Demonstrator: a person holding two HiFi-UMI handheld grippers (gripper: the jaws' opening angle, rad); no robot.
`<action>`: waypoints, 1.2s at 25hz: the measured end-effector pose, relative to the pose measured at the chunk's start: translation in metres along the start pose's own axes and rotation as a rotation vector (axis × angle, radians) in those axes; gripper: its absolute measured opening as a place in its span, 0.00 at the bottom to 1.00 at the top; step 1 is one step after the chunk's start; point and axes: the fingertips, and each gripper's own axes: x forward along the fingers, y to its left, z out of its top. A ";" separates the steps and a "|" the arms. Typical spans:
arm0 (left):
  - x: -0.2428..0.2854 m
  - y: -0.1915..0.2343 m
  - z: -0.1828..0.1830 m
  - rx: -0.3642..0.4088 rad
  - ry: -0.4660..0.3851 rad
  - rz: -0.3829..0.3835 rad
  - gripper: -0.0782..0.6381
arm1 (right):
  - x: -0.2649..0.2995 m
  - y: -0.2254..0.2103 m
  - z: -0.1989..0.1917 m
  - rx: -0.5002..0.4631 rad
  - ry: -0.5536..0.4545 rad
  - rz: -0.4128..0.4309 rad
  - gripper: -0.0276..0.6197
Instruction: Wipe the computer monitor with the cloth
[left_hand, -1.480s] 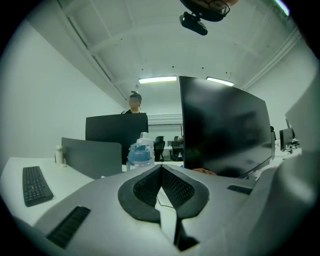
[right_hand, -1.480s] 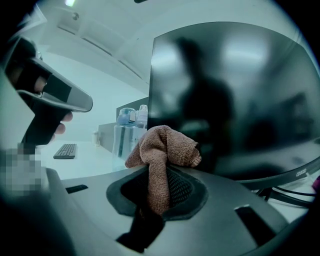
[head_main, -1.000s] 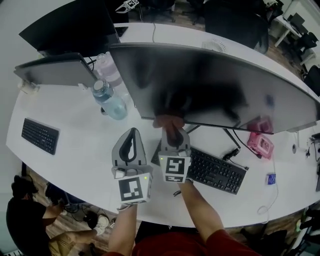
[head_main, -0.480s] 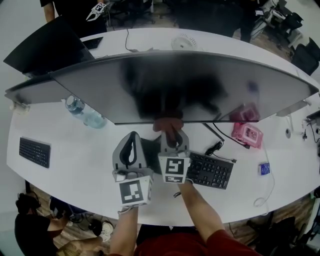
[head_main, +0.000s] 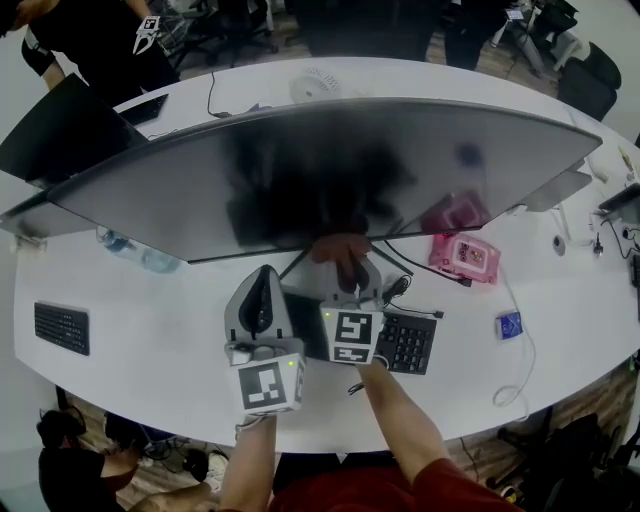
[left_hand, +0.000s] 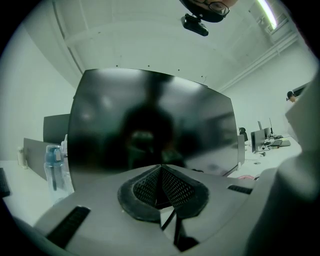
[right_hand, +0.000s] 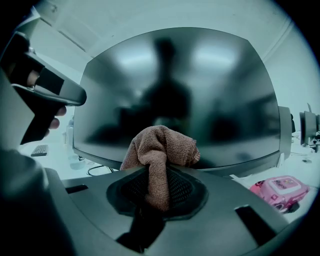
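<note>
Right gripper clamped on brown cloth at the monitor's lower edge; left gripper closed and empty.
Head view: right gripper at frame centre, jaws pinched on a bunched cloth that sits at the bottom edge of the wide curved monitor; contact with the screen can't be told. Left gripper just beside it on the left, over the white desk. Black keyboard right of the grippers. Left gripper view: jaws together, nothing between them, dark glossy screen fills the frame's centre. Right gripper view: jaws tight on the cloth's lower fold, its wad bulging above them, low centre against the screen; screen dark, reflective.
</note>
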 end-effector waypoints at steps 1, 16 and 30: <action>0.002 -0.007 0.001 0.002 0.001 -0.006 0.14 | -0.001 -0.009 -0.001 0.001 0.001 -0.009 0.17; 0.038 -0.124 0.010 0.019 -0.014 -0.093 0.14 | -0.029 -0.157 -0.018 0.018 0.020 -0.145 0.17; 0.069 -0.226 0.018 -0.001 -0.039 -0.179 0.14 | -0.052 -0.273 -0.022 0.010 0.034 -0.235 0.17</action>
